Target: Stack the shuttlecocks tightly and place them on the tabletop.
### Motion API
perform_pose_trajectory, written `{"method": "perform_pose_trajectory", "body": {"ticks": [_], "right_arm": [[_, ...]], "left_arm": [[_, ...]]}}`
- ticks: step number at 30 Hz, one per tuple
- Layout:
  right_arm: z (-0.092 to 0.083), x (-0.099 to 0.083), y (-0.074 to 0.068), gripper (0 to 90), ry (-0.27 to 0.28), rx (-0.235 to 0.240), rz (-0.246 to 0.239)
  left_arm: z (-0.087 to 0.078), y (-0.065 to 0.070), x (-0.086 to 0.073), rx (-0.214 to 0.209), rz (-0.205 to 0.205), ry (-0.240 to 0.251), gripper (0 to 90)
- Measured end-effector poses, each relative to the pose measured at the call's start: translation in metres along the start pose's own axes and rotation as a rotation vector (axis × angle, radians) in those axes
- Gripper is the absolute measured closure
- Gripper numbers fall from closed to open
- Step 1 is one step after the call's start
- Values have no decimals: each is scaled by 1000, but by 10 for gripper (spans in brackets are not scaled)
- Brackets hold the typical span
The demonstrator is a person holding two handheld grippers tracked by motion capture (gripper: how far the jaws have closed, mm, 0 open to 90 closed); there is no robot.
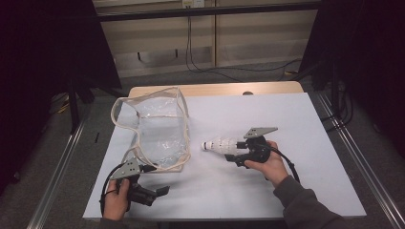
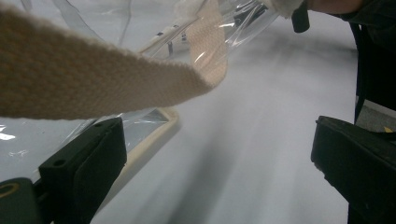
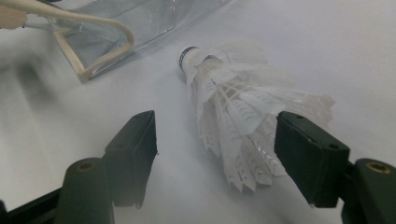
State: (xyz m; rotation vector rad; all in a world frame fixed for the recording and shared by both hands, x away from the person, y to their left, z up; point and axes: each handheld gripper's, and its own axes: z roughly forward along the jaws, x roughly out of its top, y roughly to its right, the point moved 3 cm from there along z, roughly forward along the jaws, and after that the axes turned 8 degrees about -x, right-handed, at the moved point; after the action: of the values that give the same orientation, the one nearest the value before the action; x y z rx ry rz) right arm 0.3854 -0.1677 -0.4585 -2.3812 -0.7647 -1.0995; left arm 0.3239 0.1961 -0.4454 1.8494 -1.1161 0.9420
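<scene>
both grippers low over table (image 1: 286, 119); right gripper (image 3: 215, 135) straddles shuttlecock (image 3: 233, 107).

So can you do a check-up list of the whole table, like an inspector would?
Surface: white sheet over a wooden table, flat.
Job's things: white feathered shuttlecock lying on its side, cork end toward the clear plastic bag with beige webbing trim, which stands open.
Clutter: nothing seen.
Grippers: right gripper open, jaws either side of the feathers, left one apart; left gripper open beside the bag's corner.
Cables: black cable trailing from right gripper.
Surroundings: dark curtains, grey floor, floor wires behind.
</scene>
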Motion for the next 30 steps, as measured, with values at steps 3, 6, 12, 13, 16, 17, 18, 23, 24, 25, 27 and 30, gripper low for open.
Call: {"method": "perform_pose_trajectory", "body": {"ticks": [3, 6, 12, 13, 16, 17, 18, 23, 24, 25, 27, 30], "right_arm": [[3, 0, -2, 266, -4, -4, 5], [7, 0, -4, 266, -13, -7, 2], [11, 3, -8, 266, -10, -15, -3], [12, 3, -9, 266, -13, -17, 0], [15, 3, -9, 276, -14, -27, 5], [15, 3, -9, 276, -13, -26, 8], [16, 3, -9, 276, -14, -27, 6], [18, 2, -10, 284, -17, -33, 8], [19, 3, -10, 300, -14, -32, 10], [19, 3, -10, 304, -13, -35, 8], [20, 4, -11, 325, -9, -37, 10], [21, 6, -12, 361, -1, -41, 7]], "left_arm": [[0, 0, 0, -1, 1, -3, 35], [0, 0, 0, -2, 0, -1, 35], [0, 0, 0, -2, 1, 1, 35], [-1, 0, 0, -2, 1, -2, 35], [0, 0, 0, -1, 1, 1, 35], [0, 0, 0, -2, 1, 1, 35], [-1, 0, 0, -2, 1, 1, 35], [-1, 0, 0, -4, 2, -3, 35], [-1, 0, 0, -3, 2, -2, 35], [0, 0, 0, -2, 1, 0, 35], [-1, 0, 0, -3, 1, -2, 35], [0, 0, 0, -1, 1, 0, 35]]}}
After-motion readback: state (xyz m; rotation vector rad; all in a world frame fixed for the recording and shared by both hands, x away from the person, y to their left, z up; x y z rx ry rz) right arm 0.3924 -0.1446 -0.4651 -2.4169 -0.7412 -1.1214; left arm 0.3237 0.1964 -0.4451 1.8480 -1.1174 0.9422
